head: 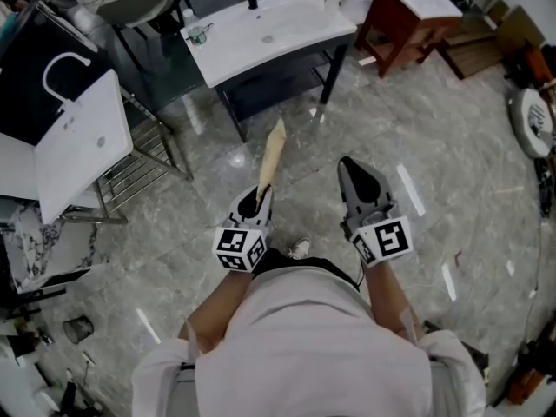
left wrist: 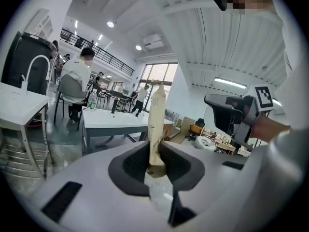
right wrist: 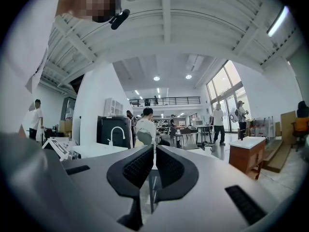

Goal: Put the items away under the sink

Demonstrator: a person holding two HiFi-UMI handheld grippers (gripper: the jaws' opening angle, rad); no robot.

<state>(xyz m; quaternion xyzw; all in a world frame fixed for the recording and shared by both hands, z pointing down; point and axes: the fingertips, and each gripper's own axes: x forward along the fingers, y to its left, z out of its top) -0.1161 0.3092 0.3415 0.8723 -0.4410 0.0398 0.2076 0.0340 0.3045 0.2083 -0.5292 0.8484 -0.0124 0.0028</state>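
My left gripper (head: 258, 196) is shut on a long, flat tan paper packet (head: 272, 155) that sticks up and forward out of its jaws, above the grey floor. In the left gripper view the tan packet (left wrist: 157, 122) stands upright between the dark pads, pinched at its lower end by my left gripper (left wrist: 154, 151). My right gripper (head: 356, 168) is held level beside it, jaws together with nothing between them. In its own view my right gripper (right wrist: 154, 161) shows only a thin slit. A white sink table (head: 269, 29) with a black faucet stands ahead.
A second white sink (head: 82, 137) with a white faucet sits on a wire rack at left. A brown wooden vanity (head: 408, 11) stands at the upper right. A white round device (head: 532, 122) lies at the right edge. People sit and stand in the background.
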